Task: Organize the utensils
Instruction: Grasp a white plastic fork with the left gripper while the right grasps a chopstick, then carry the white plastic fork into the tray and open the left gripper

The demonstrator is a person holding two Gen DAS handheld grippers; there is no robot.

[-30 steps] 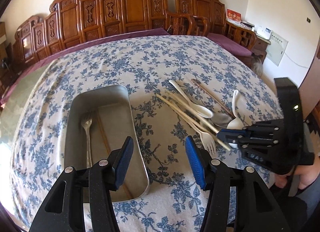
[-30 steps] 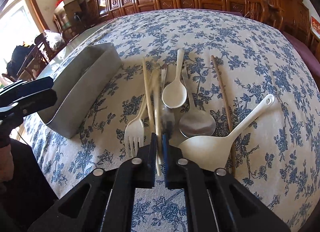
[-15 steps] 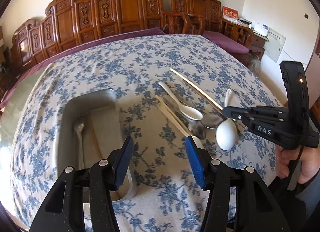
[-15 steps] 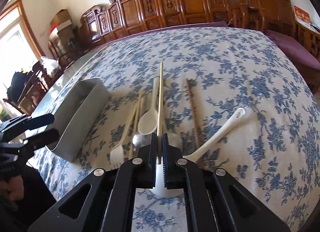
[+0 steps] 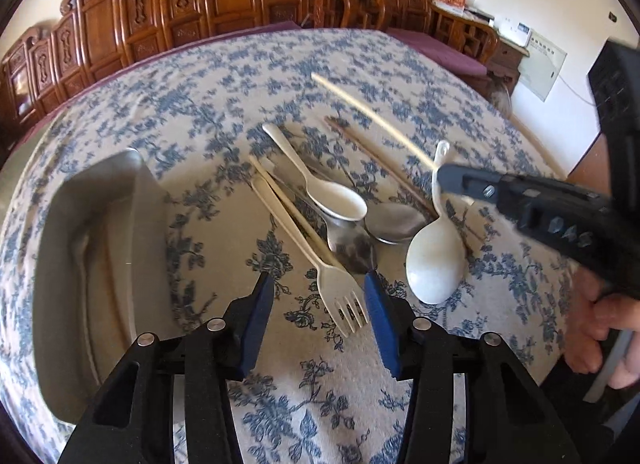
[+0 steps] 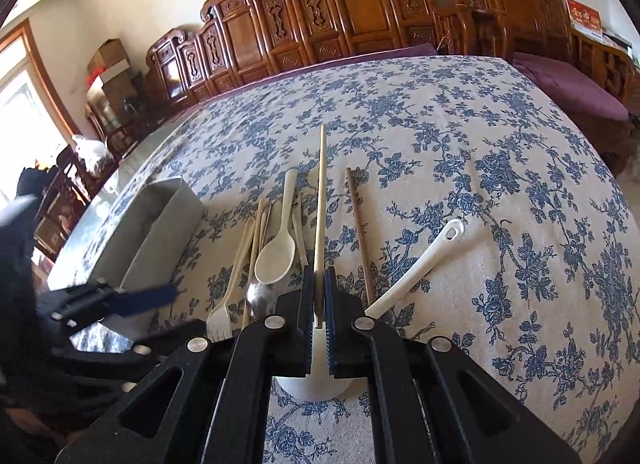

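Over on the right side of the worktop (image 6: 500,135), the right gripper (image 6: 319,304) has its fingers (image 6: 307,304) clenched on the near end of a pale chopstick (image 6: 320,199), and the stick is lifted, pointing away across the flowery blue cloth. From the left camera you can see the same stick (image 5: 372,115) hanging above the pile, angled toward the far left.

Rest of the pile sits on the cloth under it: a plastic fork (image 5: 340,292) with tines toward the near edge, two more pale chopsticks (image 5: 280,203) right beside its handle, a white spoon (image 5: 340,199) lying partly over a metal spoon (image 5: 352,248), a second metal spoon (image 5: 396,217) just right of that, a brown chopstick (image 5: 372,155), and a big white ladle-style spoon (image 5: 436,260) on the right.

Left gripper (image 5: 320,300) is released, blue fingers (image 5: 260,312) spread wide, hovering low with the fork's tines between them, not touching as far as I can tell.

Metal tray (image 5: 60,264) is off to the left. Looks like something long lies inside it, but it's too blurry to tell what.

Carved wooden chairs (image 6: 360,15) line the far wall.
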